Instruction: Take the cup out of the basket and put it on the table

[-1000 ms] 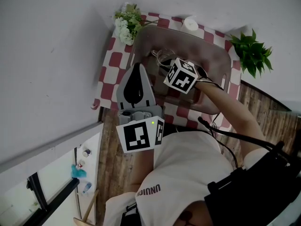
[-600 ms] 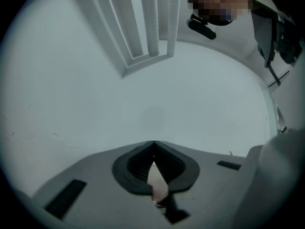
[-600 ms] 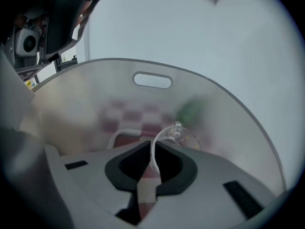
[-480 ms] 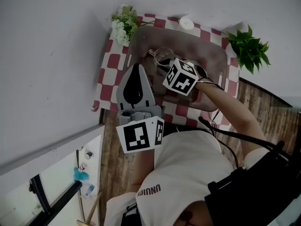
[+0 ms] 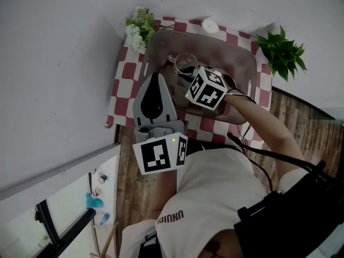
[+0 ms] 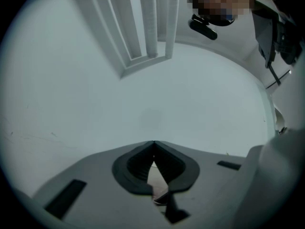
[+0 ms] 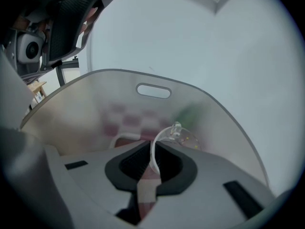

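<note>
On the left we see our left gripper [image 6: 153,144] with its two grey jaws pressed tight together on nothing, pointing at a plain white wall. Next to it, a see-through plastic basket [image 5: 239,58] sits on the red-and-white checked table [image 5: 126,69]. Inside the basket, near the middle, we see the clear glass cup [image 5: 181,63], round and shiny with a thin rim. Our right gripper [image 7: 153,147] reaches down into the basket, and its jaws pinch the cup's thin rim between them.
</note>
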Demonstrator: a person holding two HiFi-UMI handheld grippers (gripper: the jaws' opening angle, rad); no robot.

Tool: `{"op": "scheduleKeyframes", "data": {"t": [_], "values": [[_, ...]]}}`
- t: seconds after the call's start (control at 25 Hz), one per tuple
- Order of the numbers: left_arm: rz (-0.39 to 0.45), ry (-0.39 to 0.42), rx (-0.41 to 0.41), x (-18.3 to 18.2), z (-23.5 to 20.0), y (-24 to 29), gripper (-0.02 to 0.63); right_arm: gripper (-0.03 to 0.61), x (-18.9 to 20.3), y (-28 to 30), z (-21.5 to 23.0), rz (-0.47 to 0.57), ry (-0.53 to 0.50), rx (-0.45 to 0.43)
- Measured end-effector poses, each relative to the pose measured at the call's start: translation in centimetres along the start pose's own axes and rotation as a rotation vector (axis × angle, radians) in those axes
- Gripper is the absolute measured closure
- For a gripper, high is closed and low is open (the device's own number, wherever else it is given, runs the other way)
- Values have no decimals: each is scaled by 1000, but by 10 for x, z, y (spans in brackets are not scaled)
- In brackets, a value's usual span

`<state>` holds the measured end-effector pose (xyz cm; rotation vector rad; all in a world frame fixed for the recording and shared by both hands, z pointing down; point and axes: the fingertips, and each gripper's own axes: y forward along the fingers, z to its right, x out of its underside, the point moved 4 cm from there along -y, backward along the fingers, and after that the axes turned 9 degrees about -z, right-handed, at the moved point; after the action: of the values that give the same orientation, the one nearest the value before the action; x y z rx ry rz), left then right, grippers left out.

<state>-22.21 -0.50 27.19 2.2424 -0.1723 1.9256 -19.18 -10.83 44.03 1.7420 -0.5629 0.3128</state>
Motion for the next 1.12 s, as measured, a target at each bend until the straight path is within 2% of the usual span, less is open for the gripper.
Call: {"op": "scheduleKeyframes", "data": {"t": [1.12], "values": [[7,49,45,-6,48,-3,601,537,2,-56,2,129,11,58]]}}
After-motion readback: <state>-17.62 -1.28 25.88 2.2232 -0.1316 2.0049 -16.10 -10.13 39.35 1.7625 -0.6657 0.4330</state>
